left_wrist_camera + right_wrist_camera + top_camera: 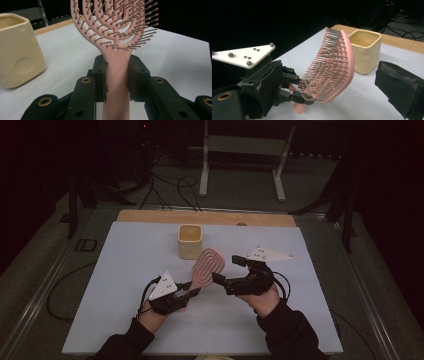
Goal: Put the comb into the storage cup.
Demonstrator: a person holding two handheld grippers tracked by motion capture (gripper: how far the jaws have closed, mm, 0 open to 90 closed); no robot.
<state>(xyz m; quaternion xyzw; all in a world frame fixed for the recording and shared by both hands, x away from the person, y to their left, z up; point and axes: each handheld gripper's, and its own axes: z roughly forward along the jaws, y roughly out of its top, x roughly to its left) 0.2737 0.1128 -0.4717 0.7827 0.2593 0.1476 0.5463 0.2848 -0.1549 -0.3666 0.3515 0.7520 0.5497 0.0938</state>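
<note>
The left tool (192, 292) is clamping the pink hairbrush (207, 268) by its handle, holding it lifted above the white surface (125, 270) near the cream square cup (190, 241), while the open right tool (225, 270) is nearing its head, so stowing is remaining.

My two grippers, left (192, 292) and right (226, 270), are black, with brass-ringed holes, padded jaws, grey three-cornered plates, trailing black cables; my sleeves (290, 330) are dark.
</note>
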